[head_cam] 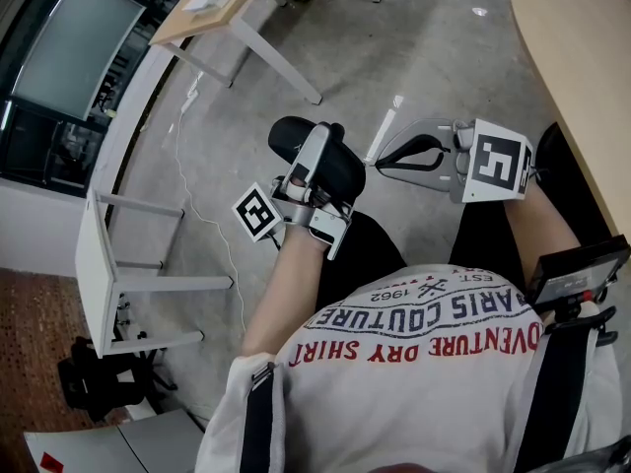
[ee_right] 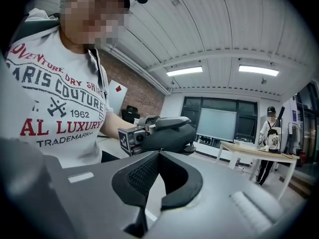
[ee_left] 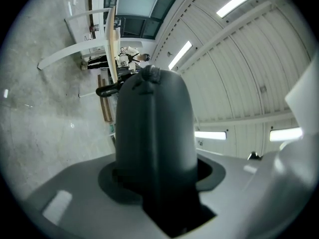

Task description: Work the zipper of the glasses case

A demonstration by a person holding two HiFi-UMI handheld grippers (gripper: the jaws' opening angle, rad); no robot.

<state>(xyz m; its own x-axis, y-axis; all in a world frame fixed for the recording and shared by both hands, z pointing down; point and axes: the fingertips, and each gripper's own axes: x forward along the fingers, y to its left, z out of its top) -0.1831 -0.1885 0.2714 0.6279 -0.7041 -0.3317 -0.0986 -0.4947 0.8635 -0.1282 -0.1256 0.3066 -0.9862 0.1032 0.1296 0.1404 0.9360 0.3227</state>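
Glasses case (head_cam: 347,173), black and domed, is held up off the concrete floor (head_cam: 424,57) just ahead of the person's lap (head_cam: 380,249), clamped between the left gripper (head_cam: 320,141) jaws, which grip it by its near end. Its zipper pull (ee_left: 149,73) sits at the far tip in the left gripper view. Right gripper (head_cam: 385,164) is just beside the case, ahead of the lap's right side, with its jaw tips together on nothing.
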